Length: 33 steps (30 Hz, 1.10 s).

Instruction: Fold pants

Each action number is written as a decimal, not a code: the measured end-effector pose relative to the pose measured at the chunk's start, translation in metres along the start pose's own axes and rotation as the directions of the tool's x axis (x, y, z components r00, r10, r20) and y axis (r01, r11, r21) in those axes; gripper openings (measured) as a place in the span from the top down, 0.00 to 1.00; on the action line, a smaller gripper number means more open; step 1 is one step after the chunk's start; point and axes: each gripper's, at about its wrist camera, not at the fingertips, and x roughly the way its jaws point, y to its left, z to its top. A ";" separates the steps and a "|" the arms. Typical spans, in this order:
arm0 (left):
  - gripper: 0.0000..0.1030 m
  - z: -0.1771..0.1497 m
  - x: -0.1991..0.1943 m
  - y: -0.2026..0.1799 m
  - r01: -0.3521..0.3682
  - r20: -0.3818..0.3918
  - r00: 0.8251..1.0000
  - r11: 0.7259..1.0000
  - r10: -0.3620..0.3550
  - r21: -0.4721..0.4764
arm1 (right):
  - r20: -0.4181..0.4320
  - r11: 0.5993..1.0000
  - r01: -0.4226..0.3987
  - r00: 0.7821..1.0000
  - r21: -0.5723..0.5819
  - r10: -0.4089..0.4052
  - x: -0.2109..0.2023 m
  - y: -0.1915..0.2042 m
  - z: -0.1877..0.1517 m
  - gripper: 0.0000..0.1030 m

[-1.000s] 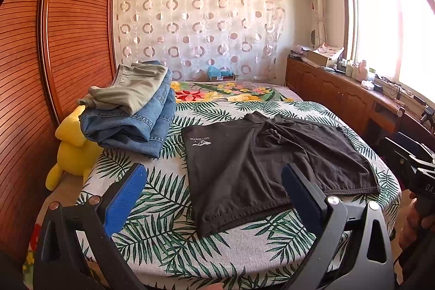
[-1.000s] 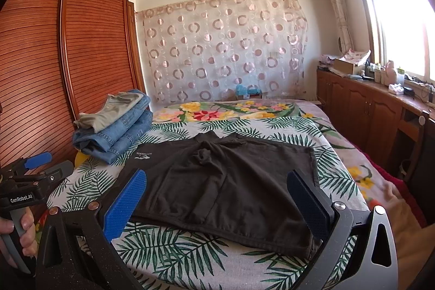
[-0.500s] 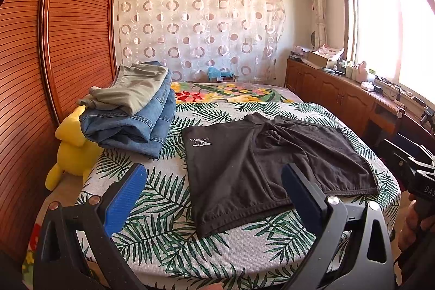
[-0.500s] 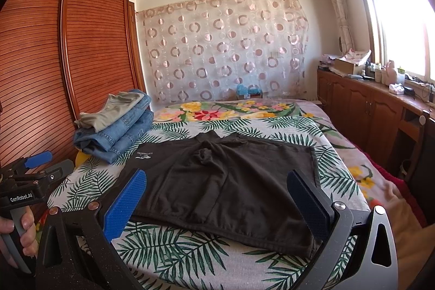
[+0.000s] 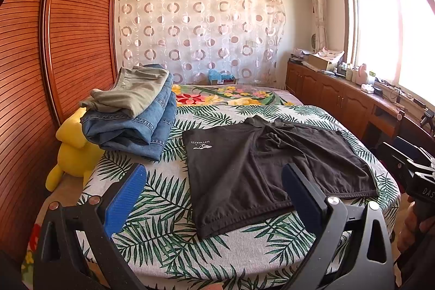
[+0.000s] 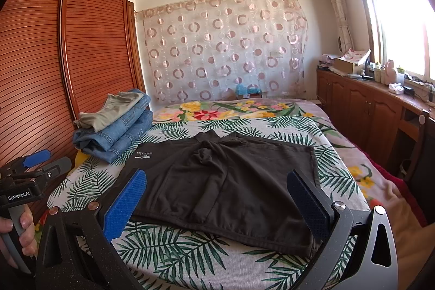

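Essentially unchanged since the earlier frames: black shorts (image 5: 266,170) lie flat, unfolded on the leaf-print bedspread (image 5: 163,241); left gripper (image 5: 214,197) and right gripper (image 6: 217,200) remain spread wide, holding nothing.

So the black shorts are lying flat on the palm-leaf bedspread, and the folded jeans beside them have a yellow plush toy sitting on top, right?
Not quite. On top of the folded jeans lies a folded khaki garment; the yellow plush toy sits beside and below the pile, against the wardrobe, as the left wrist view shows. The black shorts do lie flat on the palm-leaf bedspread.

black shorts (image 5: 261,167) | spread flat, unfolded | on leaf-print bedspread (image 5: 163,208)
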 end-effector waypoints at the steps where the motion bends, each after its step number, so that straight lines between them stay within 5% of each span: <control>1: 0.03 0.000 0.000 0.000 0.000 0.000 1.000 1.000 0.000 0.000 | 0.000 1.000 0.001 1.000 -0.001 -0.001 0.000 0.000 0.000 0.00; 33: 0.03 -0.005 0.011 0.004 0.011 -0.040 0.999 1.000 -0.012 -0.007 | -0.006 1.000 -0.004 1.000 -0.005 0.004 0.002 0.000 -0.002 0.00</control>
